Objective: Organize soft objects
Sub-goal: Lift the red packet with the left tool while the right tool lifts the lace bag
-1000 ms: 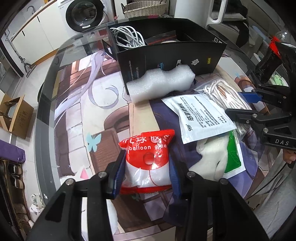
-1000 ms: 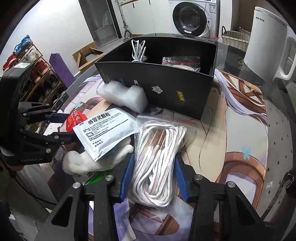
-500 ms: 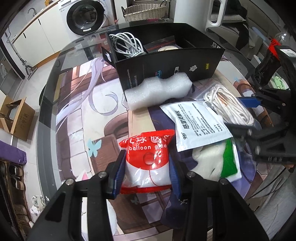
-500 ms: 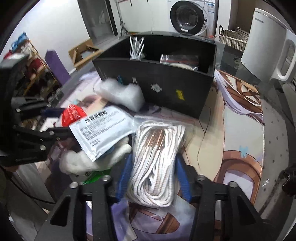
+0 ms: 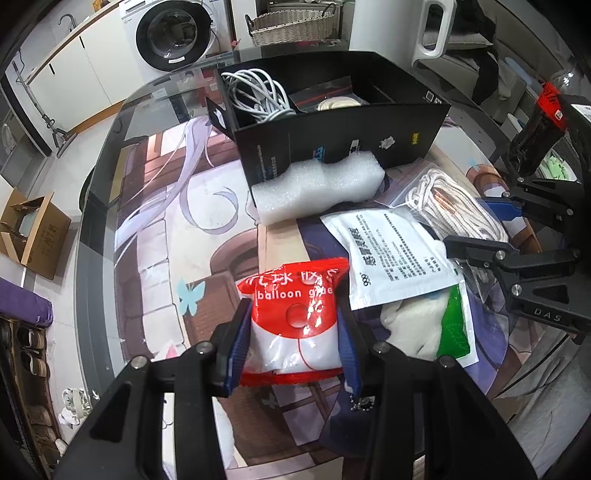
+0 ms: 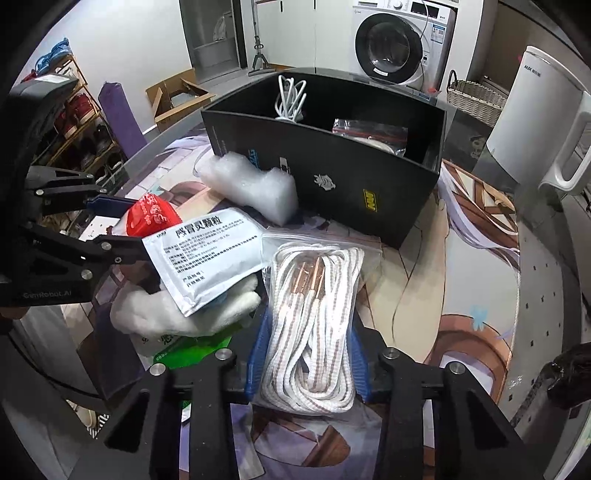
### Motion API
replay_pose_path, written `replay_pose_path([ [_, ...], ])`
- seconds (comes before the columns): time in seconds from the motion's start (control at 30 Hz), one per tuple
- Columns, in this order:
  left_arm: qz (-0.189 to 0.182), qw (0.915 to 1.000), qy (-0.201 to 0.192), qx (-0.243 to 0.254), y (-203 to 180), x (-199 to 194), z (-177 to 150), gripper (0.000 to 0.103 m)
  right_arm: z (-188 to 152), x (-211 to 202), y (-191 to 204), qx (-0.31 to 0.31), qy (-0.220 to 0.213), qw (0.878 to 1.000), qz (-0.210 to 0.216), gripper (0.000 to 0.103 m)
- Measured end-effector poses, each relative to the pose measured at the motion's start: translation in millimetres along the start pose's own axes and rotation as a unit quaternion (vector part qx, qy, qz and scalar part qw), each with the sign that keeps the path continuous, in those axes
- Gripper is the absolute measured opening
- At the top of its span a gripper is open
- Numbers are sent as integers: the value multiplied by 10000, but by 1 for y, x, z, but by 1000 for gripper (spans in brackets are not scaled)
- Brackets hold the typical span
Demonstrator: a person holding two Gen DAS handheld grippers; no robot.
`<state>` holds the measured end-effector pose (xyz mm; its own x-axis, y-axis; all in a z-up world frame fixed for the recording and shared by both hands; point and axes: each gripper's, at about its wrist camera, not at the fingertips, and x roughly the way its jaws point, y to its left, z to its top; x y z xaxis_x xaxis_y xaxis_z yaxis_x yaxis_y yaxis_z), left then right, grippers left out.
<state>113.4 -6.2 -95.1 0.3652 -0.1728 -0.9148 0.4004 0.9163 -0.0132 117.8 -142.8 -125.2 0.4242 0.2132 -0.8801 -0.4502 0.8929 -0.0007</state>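
Left wrist: left tool (image 5: 293,339) clamps balloon bag (image 5: 293,317); right tool (image 6: 306,350) clamps laces bag (image 6: 314,314).

A white washing machine (image 5: 173,35) stands by the wall, next to a wicker basket (image 5: 291,24). A cardboard box (image 5: 31,232) lies on the pale tiled floor (image 5: 79,122).
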Motion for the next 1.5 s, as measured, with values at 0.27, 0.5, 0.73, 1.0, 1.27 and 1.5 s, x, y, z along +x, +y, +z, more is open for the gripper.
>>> replay_pose_path([
  [0.27,61,9996,-264,-19,0,-14,6,42,3,-12,-1,47,-285,9996,-49,39],
  [0.5,327,9923,-1198,4,-4,-48,9,42,9,-39,1,142,-978,9950,120,39],
  [0.73,560,9611,-2702,-121,3,-104,4,42,13,-91,9,153,-2309,9728,86,39],
  [1.0,1045,9086,-4043,-58,0,-148,-17,42,1,-136,19,-91,-3679,9298,-16,39],
  [1.27,1125,8891,-4437,-58,6,-165,-34,42,-11,-151,31,-165,-4154,9094,-135,39],
  [1.5,1118,8856,-4499,-273,15,-169,-31,42,-18,-159,22,-34,-4441,8956,-245,39],
])
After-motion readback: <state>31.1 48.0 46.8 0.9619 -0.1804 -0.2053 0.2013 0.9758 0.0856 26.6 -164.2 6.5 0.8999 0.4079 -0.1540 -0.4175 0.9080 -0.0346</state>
